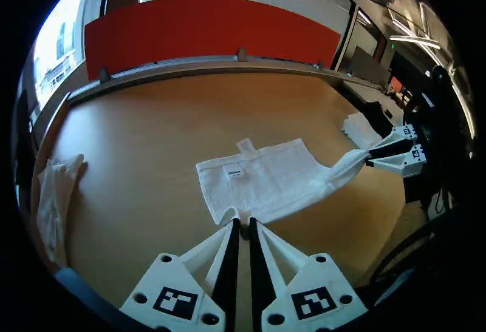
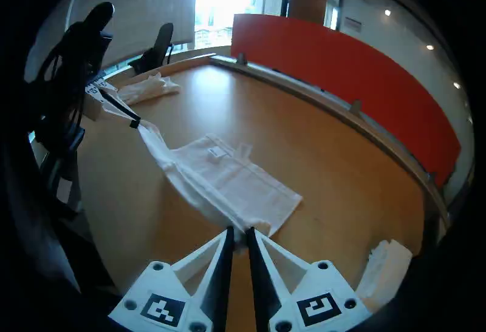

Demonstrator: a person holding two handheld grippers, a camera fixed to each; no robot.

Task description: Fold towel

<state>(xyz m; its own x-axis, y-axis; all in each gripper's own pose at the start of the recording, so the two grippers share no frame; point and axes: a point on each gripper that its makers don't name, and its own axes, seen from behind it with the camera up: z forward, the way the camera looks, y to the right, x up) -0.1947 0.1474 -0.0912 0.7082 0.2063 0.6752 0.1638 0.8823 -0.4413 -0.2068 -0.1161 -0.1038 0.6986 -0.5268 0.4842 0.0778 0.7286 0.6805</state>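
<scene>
1. There's the white terry towel (image 1: 267, 177), spread on the light wooden worktop (image 1: 152, 132).
2. The left gripper (image 1: 243, 227) pinches its near corner.
3. The right gripper (image 2: 239, 235) clamps the opposite corner, stretched taut.

No legible text, towel tag (image 1: 233, 172) unreadable

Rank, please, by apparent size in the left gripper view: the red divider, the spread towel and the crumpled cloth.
1. red divider
2. spread towel
3. crumpled cloth, though fisheye distortion at the edge may shrink it
</scene>
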